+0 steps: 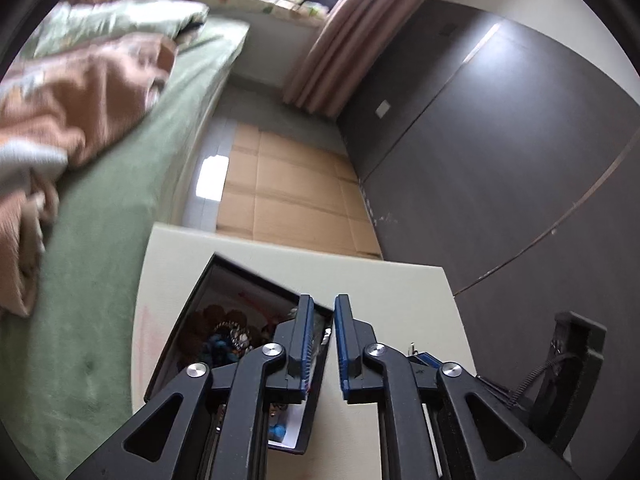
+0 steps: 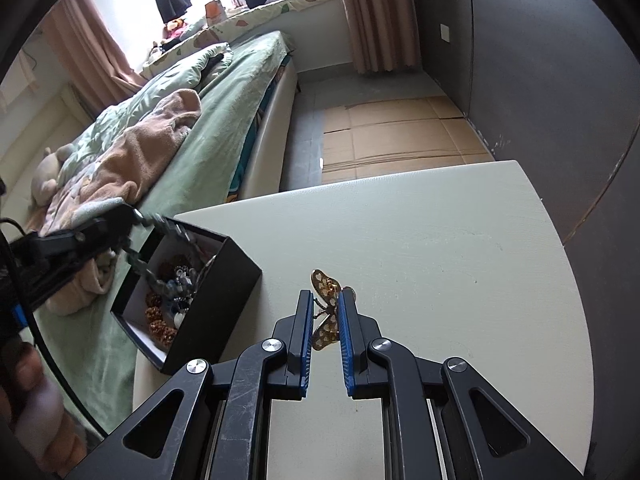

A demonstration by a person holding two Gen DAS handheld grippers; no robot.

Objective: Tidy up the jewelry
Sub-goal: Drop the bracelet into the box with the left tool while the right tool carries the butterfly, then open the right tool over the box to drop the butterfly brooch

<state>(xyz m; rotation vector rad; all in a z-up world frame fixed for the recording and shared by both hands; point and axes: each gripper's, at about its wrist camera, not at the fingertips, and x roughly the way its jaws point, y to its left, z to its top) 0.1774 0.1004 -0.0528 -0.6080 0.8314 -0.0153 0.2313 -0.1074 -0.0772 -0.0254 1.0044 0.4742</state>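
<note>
An open black box [image 2: 224, 280] of mixed jewelry stands at the left end of the white table [image 2: 400, 240]. Above the table, right of the box, my right gripper [image 2: 325, 300] is shut on a gold butterfly ornament [image 2: 325, 280] with heart cut-outs. In the right wrist view my left gripper [image 2: 128, 216] hangs over the box's far left corner. A blurred silver chain [image 2: 148, 276] trails from beside its tips into the box. In the left wrist view, the left gripper [image 1: 322, 304] shows a narrow gap with nothing between the pads, above the box [image 1: 188, 308] and its right wall.
A bed with a green sheet [image 2: 208, 140] and a brown blanket [image 2: 152, 148] runs along the table's left side. Flattened cardboard [image 2: 400, 132] covers the floor beyond the table. A dark wall [image 2: 560, 80] closes the right side. A person's hand [image 2: 28, 384] shows at lower left.
</note>
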